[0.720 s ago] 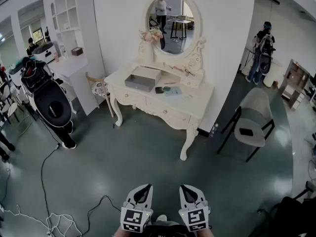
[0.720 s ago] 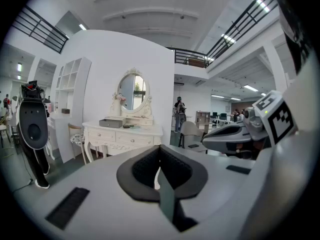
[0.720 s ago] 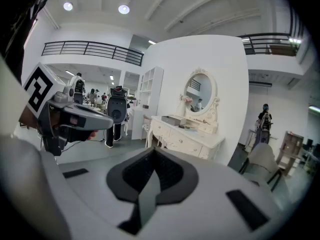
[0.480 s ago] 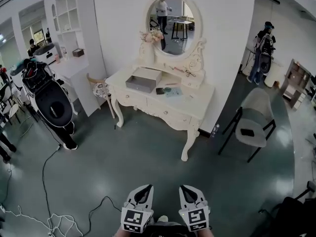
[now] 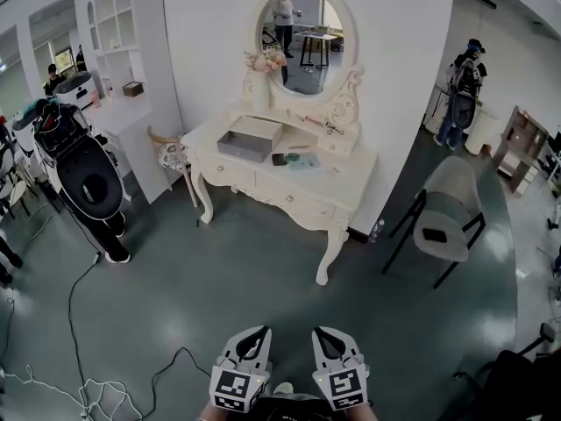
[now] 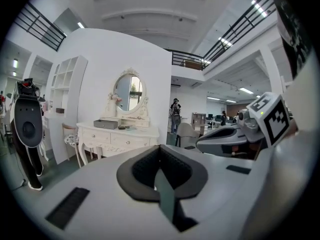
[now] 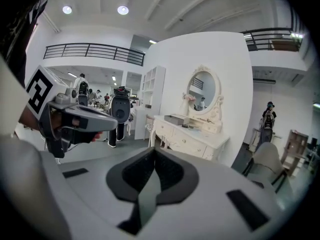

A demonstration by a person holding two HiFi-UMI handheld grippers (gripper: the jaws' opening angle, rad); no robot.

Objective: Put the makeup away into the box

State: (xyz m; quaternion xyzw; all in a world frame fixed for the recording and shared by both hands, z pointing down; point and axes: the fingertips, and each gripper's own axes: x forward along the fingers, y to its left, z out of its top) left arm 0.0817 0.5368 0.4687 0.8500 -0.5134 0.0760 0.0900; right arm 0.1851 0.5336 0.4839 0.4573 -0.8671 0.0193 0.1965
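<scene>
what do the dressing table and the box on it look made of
The dressing table looks like painted wood, cream with a soft sheen; its carved curved legs and drawer fronts suggest so. The box is grey, matte and open-topped: perhaps card, covered board or plastic, too small to tell.

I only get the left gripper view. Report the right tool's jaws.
Observer: The right tool has its jaws shut, with nothing between them.
Operator: Describe the floor ahead.
Observer: Bare grey floor leads straight to the white carved dressing table. A thin black cable snakes along the left, off the direct line.
Operator: Give me the layout on the tabletop.
Observer: From above, the open grey rectangular box sits left of centre. A small dark item and a pale teal item lie just right of it.
</scene>
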